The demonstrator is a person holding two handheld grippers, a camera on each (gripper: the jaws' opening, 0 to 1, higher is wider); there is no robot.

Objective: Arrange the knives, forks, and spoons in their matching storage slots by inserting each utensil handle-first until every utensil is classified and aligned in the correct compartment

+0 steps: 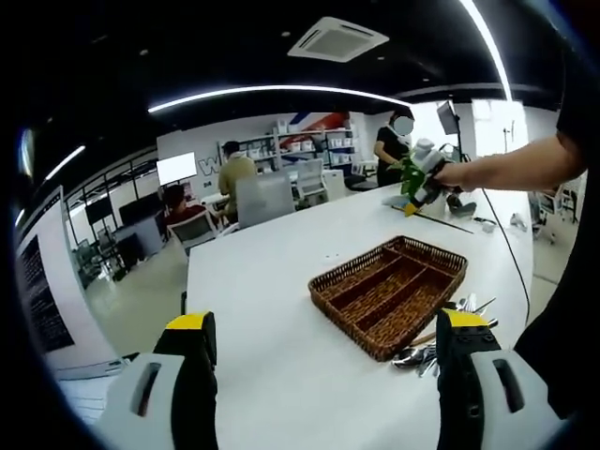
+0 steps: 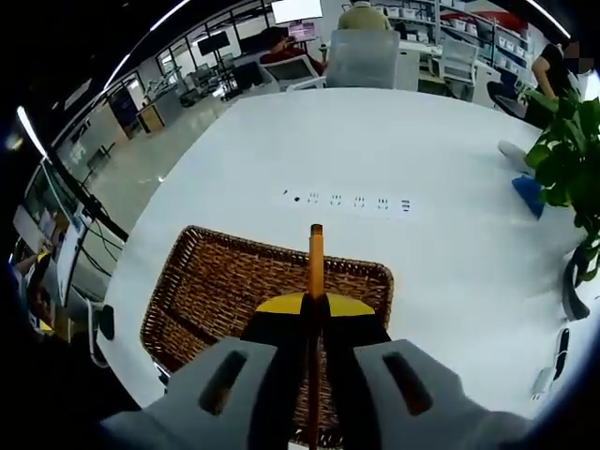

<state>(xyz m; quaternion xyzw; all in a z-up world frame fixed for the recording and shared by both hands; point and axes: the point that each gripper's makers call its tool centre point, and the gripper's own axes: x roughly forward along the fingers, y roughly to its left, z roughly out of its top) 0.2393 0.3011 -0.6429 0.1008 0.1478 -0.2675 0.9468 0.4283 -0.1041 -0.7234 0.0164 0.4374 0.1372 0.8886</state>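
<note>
wicker: a brown woven basket (image 1: 389,292) with long slots sits on the white table (image 1: 281,309); its slots look bare from the left gripper view.
pile: the loose cutlery (image 1: 441,342) lies on the table just beside the basket's near corner, a tangle of shiny metal ends partly hidden behind one jaw.
held piece: a utensil with a wooden handle (image 2: 316,267) sticks forward out of the right gripper (image 2: 315,309), the handle end leading and hanging over the basket (image 2: 225,291). the working end is hidden inside the jaws, so i can't say if it's a knife, fork or spoon.
risk: from here i'd worry about the wrong slot, since the handle tip sits over the far rim rather than plainly over one compartment. if it comes down at a slant it could catch the weave or a divider and twist in the grip.
second risk: the handle is thin and pinched near one end, so a nudge against the rim could swing it out of line.
right jaws: pressed together on the wooden handle, no gap showing.
left jaws: the left gripper (image 1: 323,349) is spread wide, holding nothing and touching nothing, hovering above the table short of the basket.
far end: the right gripper (image 1: 419,183) shows in the left gripper view too, held out in a person's hand (image 1: 459,173).
</note>
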